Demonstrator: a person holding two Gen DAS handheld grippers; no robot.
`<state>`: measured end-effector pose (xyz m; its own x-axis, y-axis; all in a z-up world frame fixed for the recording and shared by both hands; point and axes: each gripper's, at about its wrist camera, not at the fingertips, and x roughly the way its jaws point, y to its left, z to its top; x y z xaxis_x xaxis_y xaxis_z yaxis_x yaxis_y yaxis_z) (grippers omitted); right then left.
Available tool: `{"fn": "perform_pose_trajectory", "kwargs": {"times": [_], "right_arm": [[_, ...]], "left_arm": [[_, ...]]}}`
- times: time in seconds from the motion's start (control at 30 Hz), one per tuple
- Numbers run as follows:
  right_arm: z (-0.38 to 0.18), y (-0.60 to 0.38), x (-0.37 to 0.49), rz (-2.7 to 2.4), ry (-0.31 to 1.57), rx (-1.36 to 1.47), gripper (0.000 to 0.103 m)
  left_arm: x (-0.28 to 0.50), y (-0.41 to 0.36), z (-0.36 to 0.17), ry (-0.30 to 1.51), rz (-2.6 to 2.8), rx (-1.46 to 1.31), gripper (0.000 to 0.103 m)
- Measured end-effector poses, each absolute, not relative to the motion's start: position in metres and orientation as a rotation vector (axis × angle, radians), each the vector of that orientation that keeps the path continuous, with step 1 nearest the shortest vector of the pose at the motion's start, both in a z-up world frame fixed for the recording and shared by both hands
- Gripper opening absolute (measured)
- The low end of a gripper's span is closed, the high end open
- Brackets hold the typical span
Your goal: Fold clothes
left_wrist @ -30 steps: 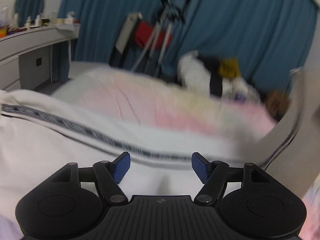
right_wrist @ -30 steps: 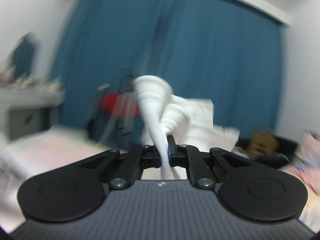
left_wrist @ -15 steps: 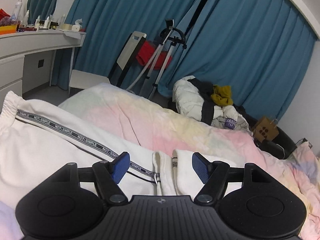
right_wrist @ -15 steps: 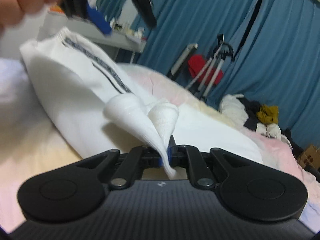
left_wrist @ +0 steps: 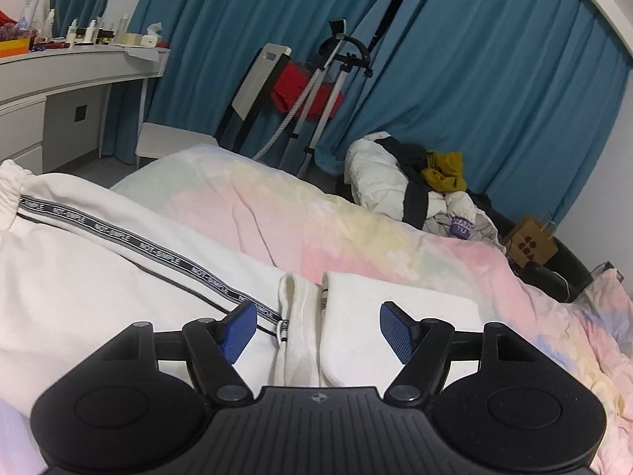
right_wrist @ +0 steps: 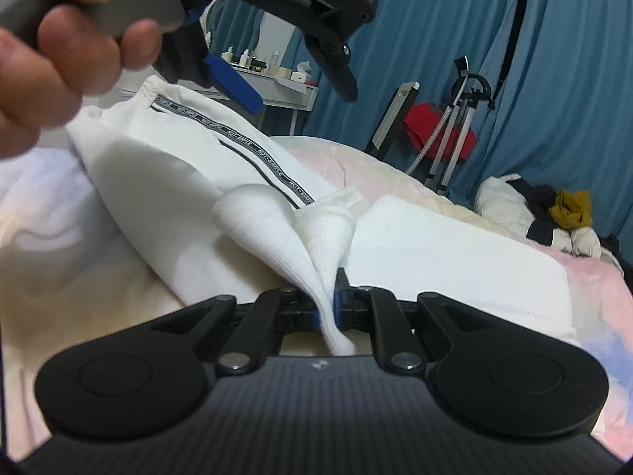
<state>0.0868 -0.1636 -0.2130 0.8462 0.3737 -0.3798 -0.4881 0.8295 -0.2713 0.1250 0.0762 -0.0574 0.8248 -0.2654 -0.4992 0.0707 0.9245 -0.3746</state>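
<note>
1. L gripper [left_wrist: 318, 330]: jaws spread wide, nothing between the blue pads [left_wrist: 238, 330]. I have it hovering over the white trousers [left_wrist: 99, 261], above the spot where the ribbed cuffs [left_wrist: 302, 301] lie side by side. In the R wrist view the same unit [right_wrist: 285, 55] hangs at top left, above the waistband end, with my hand [right_wrist: 51, 55] on its handle.

2. R gripper [right_wrist: 327, 308]: jaws clenched on a ribbed cuff [right_wrist: 277, 233] of the trousers. Fabric is pinched between the pads and a short tail of it sticks out toward the camera. A second cuff [right_wrist: 328, 229] bunches up just beside the first, touching it; I cannot tell whether it is in the pinch too.

3. Trousers pos.: spread on the bed over the pastel duvet [left_wrist: 356, 233]. Elastic waistband [left_wrist: 10, 186] sits at far left in the L view. A grey side stripe [left_wrist: 130, 241] with lettering runs diagonally from waistband to cuffs. One flat white panel [left_wrist: 395, 312] lies to the right of the cuffs.

4. Bkgd: teal curtains [left_wrist: 494, 79] across the far wall; garment steamer stand [left_wrist: 336, 79] w/ red cloth [left_wrist: 304, 91] in front of them; heap of clothes [left_wrist: 415, 182] beyond the bed; white desk [left_wrist: 79, 75] w/ bottles at left; brown paper bag [left_wrist: 532, 243] at right.
</note>
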Motion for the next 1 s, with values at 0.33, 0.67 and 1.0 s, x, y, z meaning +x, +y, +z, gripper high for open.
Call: {"fn": "perform_pose_trajectory", "kwargs": {"times": [0.33,0.67,1.0], "right_arm": [[-0.182,-0.175,0.052,0.576,0.348,-0.284,0.072],[-0.166,-0.214,0.075,0.501,0.433,-0.071,0.061],[-0.194,-0.186,0.089,0.546,0.459,-0.164,0.011]], "left_arm": [[0.162,0.06,-0.07,0.621,-0.271,-0.3,0.07],[0.241,0.046,-0.11,0.76,-0.343,-0.326,0.058],[0.284,0.044,-0.132,0.833,-0.397,-0.365,0.007]]}}
